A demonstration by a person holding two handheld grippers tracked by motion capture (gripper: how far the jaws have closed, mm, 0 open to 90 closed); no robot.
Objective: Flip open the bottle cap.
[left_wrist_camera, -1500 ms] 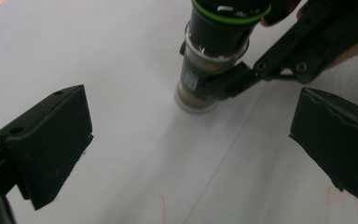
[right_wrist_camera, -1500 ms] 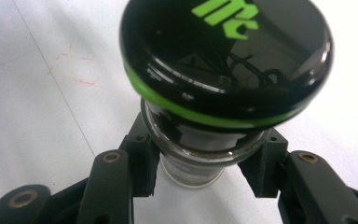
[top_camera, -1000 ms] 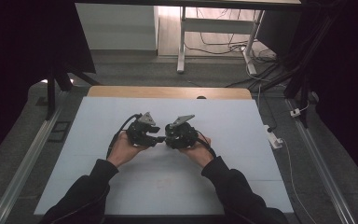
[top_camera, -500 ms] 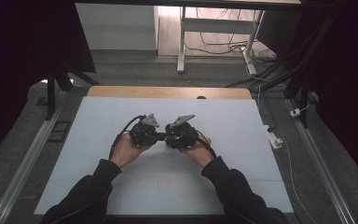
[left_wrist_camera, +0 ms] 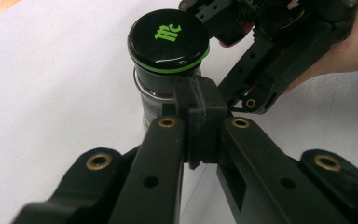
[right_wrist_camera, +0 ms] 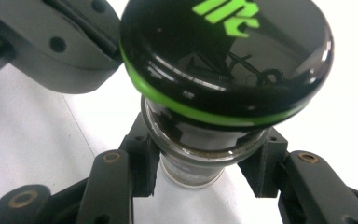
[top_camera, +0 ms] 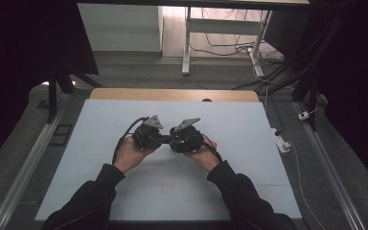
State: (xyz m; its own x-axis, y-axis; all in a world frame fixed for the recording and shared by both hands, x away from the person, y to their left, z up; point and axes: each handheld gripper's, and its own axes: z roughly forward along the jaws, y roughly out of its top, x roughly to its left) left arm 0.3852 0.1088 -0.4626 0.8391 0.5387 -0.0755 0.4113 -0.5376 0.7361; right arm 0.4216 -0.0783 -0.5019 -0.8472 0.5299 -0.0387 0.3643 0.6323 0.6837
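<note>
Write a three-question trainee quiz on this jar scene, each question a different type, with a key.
1. True or false: the right gripper is clamped on the jar below its lid.
2. The lid's ring and logo are: A red, B green, C white?
3. Fill in: the left gripper has its jaws ___ with nothing between them, just beside the jar.

Key: 1 true; 2 B; 3 shut.
</note>
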